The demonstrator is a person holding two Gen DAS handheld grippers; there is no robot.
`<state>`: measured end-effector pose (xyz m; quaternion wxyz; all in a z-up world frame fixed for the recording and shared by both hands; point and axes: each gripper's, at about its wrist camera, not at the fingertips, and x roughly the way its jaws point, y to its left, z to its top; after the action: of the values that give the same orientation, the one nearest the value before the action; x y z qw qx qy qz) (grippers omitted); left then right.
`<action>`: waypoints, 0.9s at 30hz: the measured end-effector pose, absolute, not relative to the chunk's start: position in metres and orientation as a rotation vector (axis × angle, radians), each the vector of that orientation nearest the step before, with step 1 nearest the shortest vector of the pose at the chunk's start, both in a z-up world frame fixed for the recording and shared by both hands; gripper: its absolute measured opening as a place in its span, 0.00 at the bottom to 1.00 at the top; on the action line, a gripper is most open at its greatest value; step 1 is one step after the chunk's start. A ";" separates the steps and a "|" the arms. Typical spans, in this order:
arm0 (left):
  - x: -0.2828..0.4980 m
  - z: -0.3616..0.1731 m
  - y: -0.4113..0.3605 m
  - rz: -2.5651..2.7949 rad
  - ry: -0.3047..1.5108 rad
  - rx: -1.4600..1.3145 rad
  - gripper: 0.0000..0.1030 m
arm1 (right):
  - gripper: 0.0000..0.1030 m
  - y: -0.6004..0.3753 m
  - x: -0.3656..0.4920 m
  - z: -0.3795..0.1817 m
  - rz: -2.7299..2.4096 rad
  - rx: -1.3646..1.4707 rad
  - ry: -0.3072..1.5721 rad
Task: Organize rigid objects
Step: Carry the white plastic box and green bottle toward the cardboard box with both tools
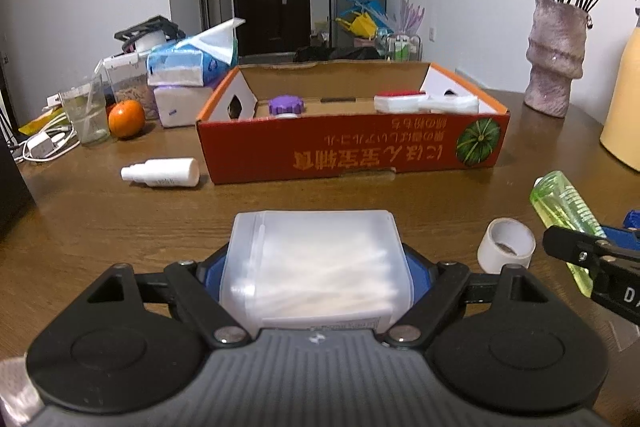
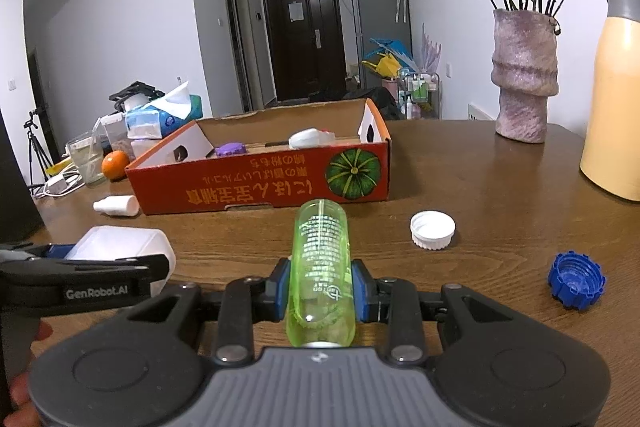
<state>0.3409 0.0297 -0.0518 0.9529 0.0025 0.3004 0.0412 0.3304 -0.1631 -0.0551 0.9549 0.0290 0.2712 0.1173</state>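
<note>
Partway: box at frame centre holds purple cap and white items; left gripper clamps swab tub, right gripper clamps green bottle; spray bottle, caps left out.

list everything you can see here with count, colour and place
translucent cotton swab box: 1, white, in left gripper
clear plastic bottle: 1, green, in right gripper
cardboard box: 1, red-orange, table centre
ridged lid: 1, purple, inside box
small spray bottle: 1, white, lying left of box
screw cap: 1, white, right of green bottle
ridged cap: 1, blue, far right
orange: 1, left
textured vase: 1, pink, right
left gripper: shut
right gripper: shut
</note>
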 end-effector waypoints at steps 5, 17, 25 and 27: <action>0.334 -0.040 0.032 0.082 0.567 0.003 0.82 | 0.29 -0.159 0.330 -0.046 0.243 0.055 0.532; 0.327 -0.013 0.035 0.077 0.473 0.045 0.82 | 0.29 -0.148 0.336 -0.016 0.249 0.036 0.474; 0.338 0.007 0.043 0.097 0.416 0.044 0.82 | 0.29 -0.136 0.354 0.004 0.252 0.047 0.434; 0.343 0.011 0.045 0.100 0.405 0.039 0.82 | 0.29 -0.133 0.359 0.007 0.252 0.050 0.428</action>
<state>0.3426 0.0454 0.0113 0.9781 0.0193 0.2011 0.0495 0.3588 -0.1328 0.0074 0.9690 0.0249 0.2117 0.1247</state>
